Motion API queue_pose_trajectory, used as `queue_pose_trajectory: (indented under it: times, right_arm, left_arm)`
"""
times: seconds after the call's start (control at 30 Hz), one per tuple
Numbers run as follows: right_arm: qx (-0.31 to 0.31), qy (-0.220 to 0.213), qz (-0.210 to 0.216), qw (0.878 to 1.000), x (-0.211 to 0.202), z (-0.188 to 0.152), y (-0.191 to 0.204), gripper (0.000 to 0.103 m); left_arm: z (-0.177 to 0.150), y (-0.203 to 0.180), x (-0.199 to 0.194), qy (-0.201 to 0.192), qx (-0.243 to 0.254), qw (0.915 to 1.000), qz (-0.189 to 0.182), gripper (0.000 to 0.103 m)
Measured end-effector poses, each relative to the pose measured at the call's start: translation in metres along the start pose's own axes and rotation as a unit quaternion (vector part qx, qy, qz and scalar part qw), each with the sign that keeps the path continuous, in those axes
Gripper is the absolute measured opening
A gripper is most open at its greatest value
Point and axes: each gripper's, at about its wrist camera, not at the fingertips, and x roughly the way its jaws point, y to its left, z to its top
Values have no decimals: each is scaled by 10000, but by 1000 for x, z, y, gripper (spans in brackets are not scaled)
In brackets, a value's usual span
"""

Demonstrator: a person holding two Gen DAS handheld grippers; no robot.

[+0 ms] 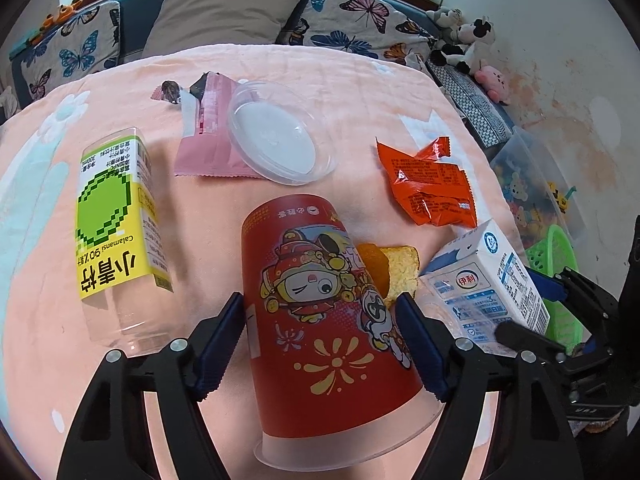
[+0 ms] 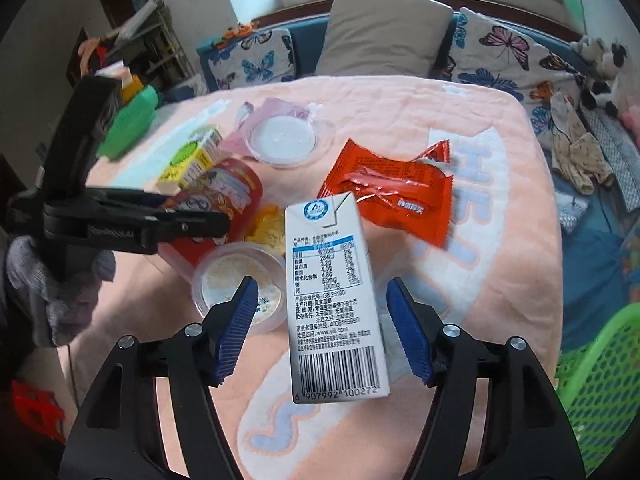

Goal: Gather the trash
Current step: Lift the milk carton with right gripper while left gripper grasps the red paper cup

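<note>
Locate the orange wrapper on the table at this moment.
In both views the orange wrapper lies crumpled on the pink cloth, just beyond the milk carton and right of the clear lid.

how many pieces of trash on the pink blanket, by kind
cups: 1, red cup
cartons: 1, milk carton
bottles: 1, lime bottle
wrappers: 2, orange wrapper, pink wrapper
clear lids: 2
total: 7
</note>
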Motion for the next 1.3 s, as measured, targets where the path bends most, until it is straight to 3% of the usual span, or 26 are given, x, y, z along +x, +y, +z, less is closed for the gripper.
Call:
queue_pose_trajectory:
  times: [0.1, 0.17, 0.23, 0.7, 1.03, 1.3]
  right_arm:
    - [-27, 3, -280, 9996, 6, -1, -1, 64]
    - [23, 26, -416, 9991, 10, -1, -3, 51]
    - [34, 48, -470, 9989, 11, -1, -5, 45]
    - [105, -211, -473, 9986, -24, -10, 7, 44]
    - [207, -428, -507, 9976, -59, -24, 17, 44]
    - [434, -595, -909, 9931, -95, -44, 4, 44]
  left_arm:
    - [1, -1, 1, -4, 12, 10000, 22, 74]
    - [1, -2, 2, -11, 10, 10000, 45, 74]
    - [1, -4, 3, 9, 16, 10000, 58, 75]
    - [-7, -2, -3, 15, -197, 9997, -153, 71]
    - [-20, -17, -58, -420, -42, 9987, -285, 70]
    - [-28, -50, -96, -675, 282, 9962, -483, 70]
